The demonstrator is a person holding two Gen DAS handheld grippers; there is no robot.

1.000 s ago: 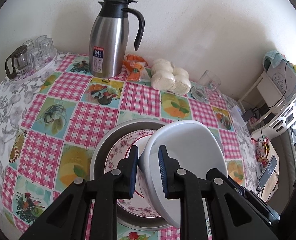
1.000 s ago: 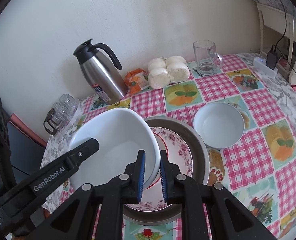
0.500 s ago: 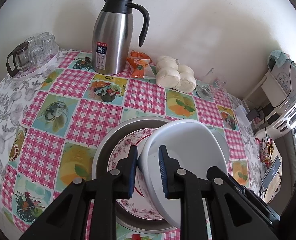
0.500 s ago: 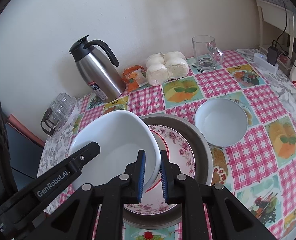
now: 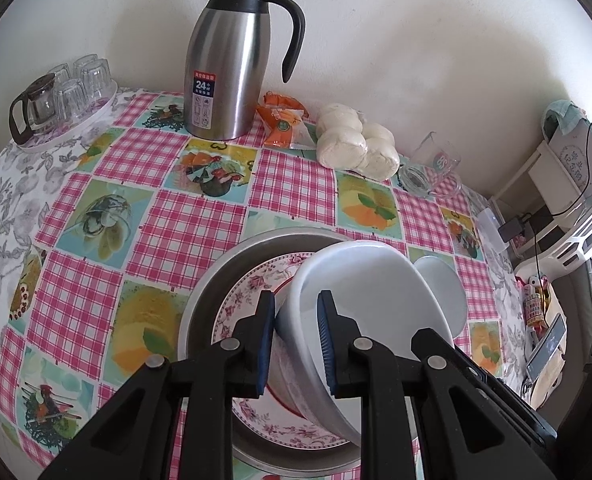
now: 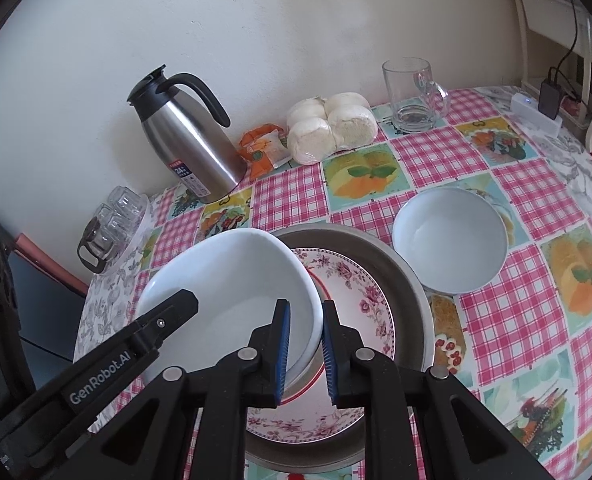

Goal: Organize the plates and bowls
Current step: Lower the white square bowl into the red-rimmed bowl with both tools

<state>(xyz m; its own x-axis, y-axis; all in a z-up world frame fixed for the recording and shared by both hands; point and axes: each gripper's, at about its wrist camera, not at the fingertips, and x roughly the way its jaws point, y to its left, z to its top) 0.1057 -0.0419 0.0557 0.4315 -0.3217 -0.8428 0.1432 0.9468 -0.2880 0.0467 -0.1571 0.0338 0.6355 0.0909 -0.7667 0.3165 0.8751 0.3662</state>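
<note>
Porcelain, by its glazed look: the large white bowl is likely stiff, slick and breakable, so pinching opposite rims suits it. Left gripper and right gripper each clamp its rim, holding it tilted above the floral plate in the metal pan. Oilcloth-covered table; small white bowl just beside the pan.

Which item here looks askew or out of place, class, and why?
The large white bowl is tilted, not flat: both grippers, left and right, clamp its rim above the floral plate in the metal pan. Nothing looks spilled or broken.
</note>
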